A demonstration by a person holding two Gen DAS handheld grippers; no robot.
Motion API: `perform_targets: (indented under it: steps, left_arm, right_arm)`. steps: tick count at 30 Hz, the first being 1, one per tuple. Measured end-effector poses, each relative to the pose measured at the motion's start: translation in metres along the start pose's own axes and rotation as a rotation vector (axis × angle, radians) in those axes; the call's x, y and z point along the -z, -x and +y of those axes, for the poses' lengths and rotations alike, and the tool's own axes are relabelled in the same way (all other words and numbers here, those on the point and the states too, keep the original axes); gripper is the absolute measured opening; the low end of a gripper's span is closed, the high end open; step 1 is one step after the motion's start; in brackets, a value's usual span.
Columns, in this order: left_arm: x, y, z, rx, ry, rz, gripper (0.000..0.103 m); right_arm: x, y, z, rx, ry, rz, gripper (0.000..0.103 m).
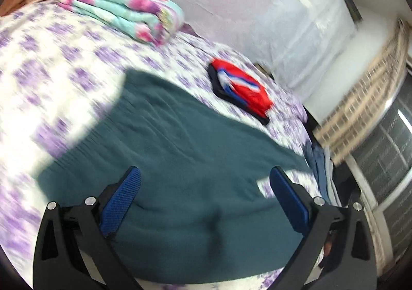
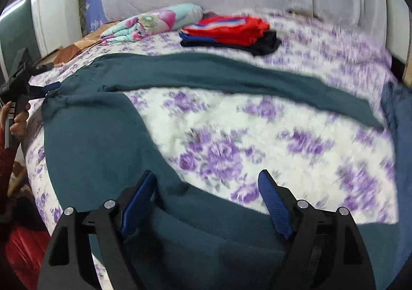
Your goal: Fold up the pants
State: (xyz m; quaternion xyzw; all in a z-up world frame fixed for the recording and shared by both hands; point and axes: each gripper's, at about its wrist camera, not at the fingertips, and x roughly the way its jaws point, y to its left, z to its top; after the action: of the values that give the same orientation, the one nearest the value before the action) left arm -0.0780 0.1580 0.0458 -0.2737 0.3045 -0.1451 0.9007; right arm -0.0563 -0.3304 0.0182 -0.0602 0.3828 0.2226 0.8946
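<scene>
Right wrist view shows the teal pants spread flat on the flowered bed sheet, the two legs splayed in a V from the waist, with bare sheet between them. Laid out like this, the cloth is likely meant to be folded one leg over the other. The right gripper hangs over the near leg with its jaws wide apart; cloth lies under and between the blue pads, but they do not press on it. Beyond the far leg lie a folded red and blue garment and a folded flowered quilt, both well apart from the pants, so they leave room for folding.

From the left wrist view, the left gripper hovers above the pants, its jaws also apart and nothing clamped. In the right wrist view it sits at the waist end, held in a hand, probably to grasp that end while the other takes the leg.
</scene>
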Motion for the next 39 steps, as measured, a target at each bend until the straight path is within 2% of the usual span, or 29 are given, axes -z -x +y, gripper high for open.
perform_targets:
  steps: [2,6,12,15,17,22,30,33,35,37,39]
  left_arm:
    - [-0.022,0.009,0.009,-0.043,0.012,-0.021,0.098]
    - [-0.056,-0.001,0.023,-0.126,0.016,0.007,0.098]
    - [-0.1,-0.056,0.041,-0.176,0.063,0.11,0.098]
    - [-0.108,-0.078,0.048,-0.205,0.063,0.143,0.096]
    - [-0.113,-0.093,0.051,-0.208,0.05,0.173,0.087]
    - [-0.117,-0.12,0.056,-0.195,0.018,0.225,0.071]
    - [-0.121,-0.131,0.062,-0.159,0.001,0.201,0.069]
    - [-0.123,-0.131,0.064,-0.143,-0.006,0.195,0.058]
    - [-0.123,-0.131,0.064,-0.126,-0.018,0.192,0.038]
    - [-0.122,-0.131,0.062,-0.114,-0.029,0.192,0.027]
    - [-0.122,-0.129,0.058,-0.108,-0.05,0.177,0.025]
  right_arm:
    - [-0.001,-0.004,-0.007,-0.031,-0.041,0.015,0.083]
    - [0.002,-0.003,-0.009,-0.051,-0.06,0.009,0.086]
    - [0.003,-0.003,-0.016,-0.094,-0.094,0.005,0.088]
    - [0.004,-0.002,-0.021,-0.126,-0.126,-0.003,0.088]
    - [0.004,-0.002,-0.022,-0.139,-0.137,-0.005,0.089]
    - [0.004,-0.003,-0.022,-0.148,-0.14,0.001,0.091]
    - [0.002,-0.005,-0.022,-0.151,-0.136,0.009,0.093]
    - [0.002,-0.005,-0.022,-0.153,-0.14,0.008,0.093]
    - [0.001,-0.004,-0.023,-0.154,-0.156,0.012,0.093]
    - [-0.003,-0.002,-0.024,-0.15,-0.173,0.017,0.093]
    - [-0.01,0.005,-0.023,-0.156,-0.179,0.005,0.093]
